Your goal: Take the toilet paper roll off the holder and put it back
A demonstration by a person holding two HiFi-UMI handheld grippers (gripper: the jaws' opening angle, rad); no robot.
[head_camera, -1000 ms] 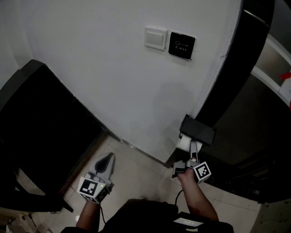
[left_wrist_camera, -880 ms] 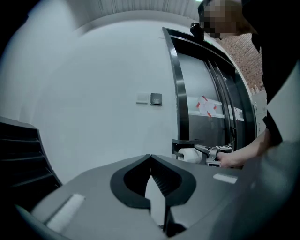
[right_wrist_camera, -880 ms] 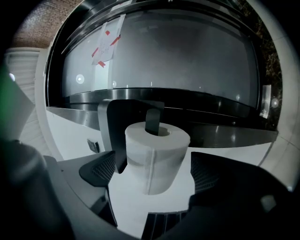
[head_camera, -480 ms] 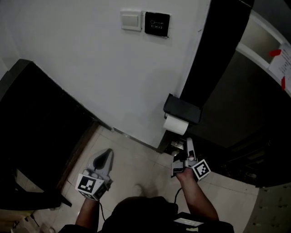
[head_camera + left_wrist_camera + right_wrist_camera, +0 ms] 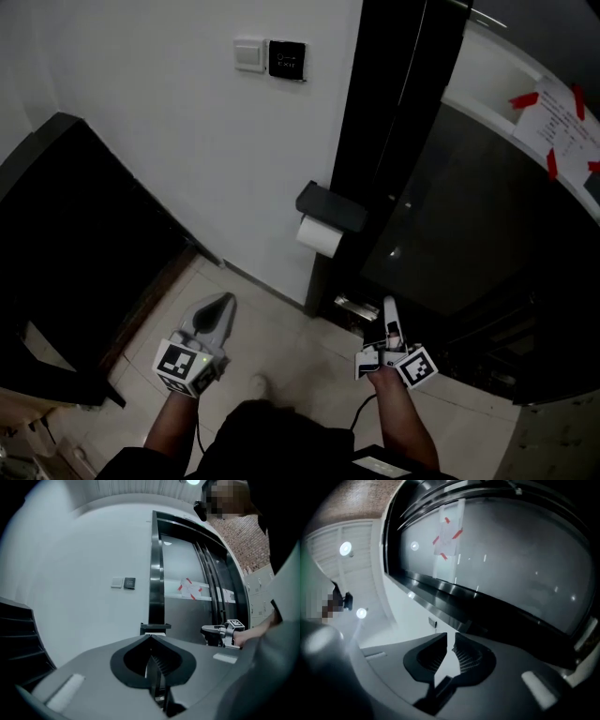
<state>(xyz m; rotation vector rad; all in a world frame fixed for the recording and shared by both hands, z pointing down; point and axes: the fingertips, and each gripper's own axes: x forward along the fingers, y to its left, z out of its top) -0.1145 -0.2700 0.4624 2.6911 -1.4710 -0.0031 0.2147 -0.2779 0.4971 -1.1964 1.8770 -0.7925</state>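
Note:
The white toilet paper roll (image 5: 321, 235) hangs on the wall under its black holder (image 5: 331, 207), beside the black door frame. My right gripper (image 5: 389, 306) is well below and right of the roll, pointing up at the dark glass door. Its jaws are closing to a narrow gap with nothing between them (image 5: 450, 637). My left gripper (image 5: 222, 304) hovers over the floor tiles left of the roll, shut and empty. In the left gripper view the holder (image 5: 155, 627) shows just past the closed tips (image 5: 151, 637), with the right gripper (image 5: 212, 630) off to the right.
A white light switch (image 5: 248, 54) and a black exit button (image 5: 285, 58) sit high on the white wall. A black door frame (image 5: 380, 112) and a dark glass panel with a taped paper (image 5: 562, 117) stand at right. Dark furniture (image 5: 75, 216) fills the left.
The right gripper has come away from the roll and dropped lower, and its jaws have narrowed. The head view has swung so the holder sits higher and further left. The left gripper has barely moved.

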